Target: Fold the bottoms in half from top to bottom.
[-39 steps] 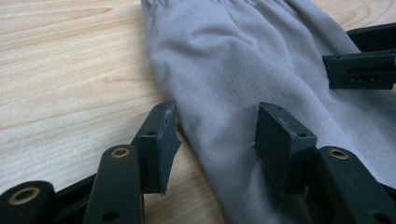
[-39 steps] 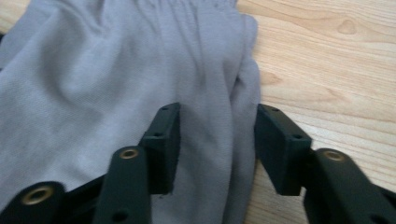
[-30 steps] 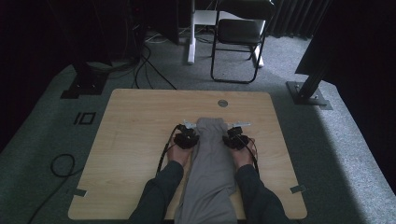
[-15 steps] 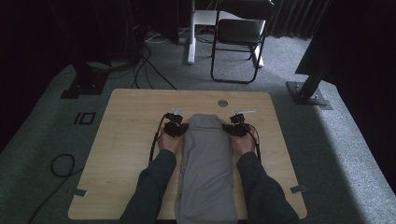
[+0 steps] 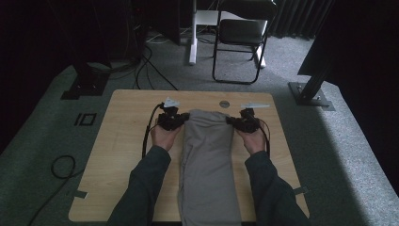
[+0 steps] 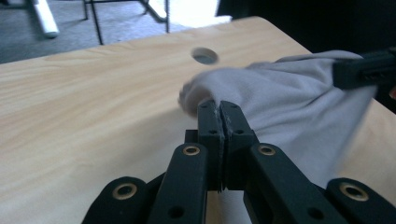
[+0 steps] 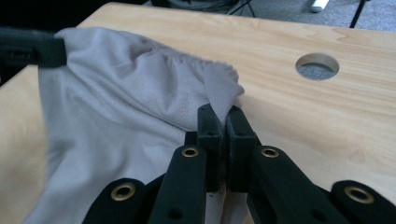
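Observation:
A grey cloth (image 5: 207, 160) lies lengthwise down the middle of the wooden table (image 5: 127, 155), its near end hanging over the front edge. My left gripper (image 5: 184, 118) is shut on the cloth's far left corner (image 6: 198, 93), which bunches above the closed jaws. On the opposite side my right gripper (image 5: 231, 121) is shut on the far right corner (image 7: 222, 86). Both corners are lifted off the table, and the cloth's far edge (image 7: 140, 56) stretches between the two grippers. Each gripper view shows the other gripper far off, holding the opposite corner.
A round cable hole (image 5: 224, 103) sits in the table just beyond the cloth. A dark folding chair (image 5: 242, 33) and a white desk leg (image 5: 193, 42) stand behind the table. Cables (image 5: 61, 167) trail on the carpet to the left.
Both hands have risen and moved away from the person, carrying the cloth's far corners with them. The far edge has spread wider and now lies farther up the table.

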Available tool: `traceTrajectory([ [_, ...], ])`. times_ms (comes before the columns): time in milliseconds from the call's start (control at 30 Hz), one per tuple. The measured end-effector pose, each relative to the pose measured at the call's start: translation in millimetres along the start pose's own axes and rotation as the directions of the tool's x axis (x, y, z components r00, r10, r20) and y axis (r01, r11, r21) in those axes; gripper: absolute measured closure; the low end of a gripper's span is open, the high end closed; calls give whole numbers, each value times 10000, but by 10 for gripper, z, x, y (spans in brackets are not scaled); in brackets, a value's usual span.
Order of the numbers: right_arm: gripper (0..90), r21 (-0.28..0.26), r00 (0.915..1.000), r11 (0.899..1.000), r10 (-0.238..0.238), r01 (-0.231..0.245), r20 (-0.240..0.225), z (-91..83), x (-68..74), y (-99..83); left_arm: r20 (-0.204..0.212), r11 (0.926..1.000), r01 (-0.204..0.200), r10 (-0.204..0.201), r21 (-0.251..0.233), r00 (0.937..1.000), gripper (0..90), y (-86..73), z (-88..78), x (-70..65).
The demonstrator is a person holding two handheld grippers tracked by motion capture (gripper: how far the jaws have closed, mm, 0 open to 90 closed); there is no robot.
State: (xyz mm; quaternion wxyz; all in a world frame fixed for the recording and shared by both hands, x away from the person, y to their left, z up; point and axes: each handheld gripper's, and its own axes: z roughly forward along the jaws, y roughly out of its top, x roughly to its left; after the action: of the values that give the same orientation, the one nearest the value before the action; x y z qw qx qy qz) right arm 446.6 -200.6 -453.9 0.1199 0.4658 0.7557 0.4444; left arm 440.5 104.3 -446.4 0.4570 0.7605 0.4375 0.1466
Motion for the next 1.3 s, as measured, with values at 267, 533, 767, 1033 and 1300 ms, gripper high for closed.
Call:
traceTrajectory([
  [267,867,758,9943,9953,-536,606,-917,-323,245,-557,1012,9953,-676,603,699,9930,892,-566,-419,-357],
  [533,862,1708,9927,9814,-718,877,-973,-319,452,-1176,980,9790,-883,711,1835,9926,891,-1111,-412,-524],
  [767,859,2167,9941,9710,-904,1014,-601,-155,474,-1410,569,9698,-611,490,2360,9972,891,-1435,-225,-519],
  [1033,858,1998,9940,9738,-1084,1089,-135,90,313,-1189,-52,9694,-878,915,2291,9958,890,-1217,46,-353],
  [1300,858,1918,9973,9792,-709,656,210,378,85,-906,-576,9729,-781,927,2177,9940,890,-947,384,-106],
])
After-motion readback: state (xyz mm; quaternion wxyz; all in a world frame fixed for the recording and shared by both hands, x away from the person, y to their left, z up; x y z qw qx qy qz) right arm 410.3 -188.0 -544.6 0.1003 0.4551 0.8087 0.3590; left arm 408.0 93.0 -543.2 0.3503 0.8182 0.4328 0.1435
